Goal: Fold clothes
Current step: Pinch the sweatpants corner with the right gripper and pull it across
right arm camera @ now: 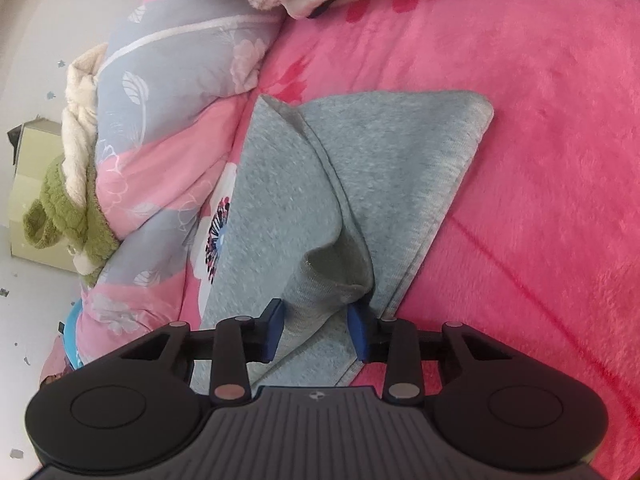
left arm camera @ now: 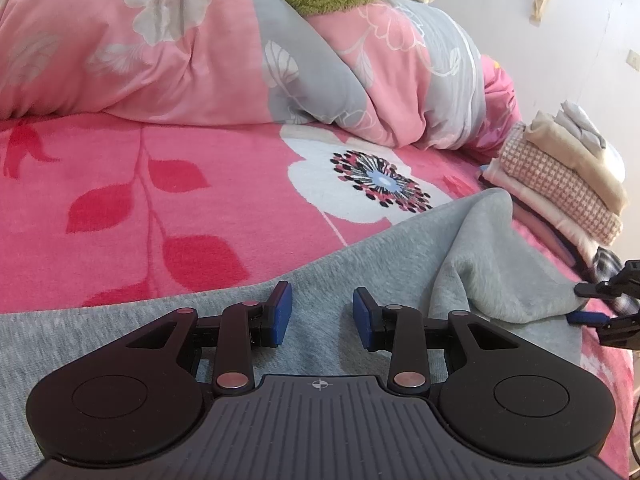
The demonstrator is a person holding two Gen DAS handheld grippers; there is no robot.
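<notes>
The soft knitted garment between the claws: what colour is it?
Light heather grey garment, clearest in the right wrist view.

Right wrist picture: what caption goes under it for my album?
Right tool closed on a bunched fold of grey garment on the pink bed blanket.

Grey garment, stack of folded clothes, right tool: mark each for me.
grey garment [right arm camera: 280, 208]: right wrist view, on its flat upper panel.
stack of folded clothes [left arm camera: 560, 184]: left wrist view, on the checked layer.
right tool [right arm camera: 316, 330]: right wrist view, midway between its fingertips, over bunched cloth.
</notes>
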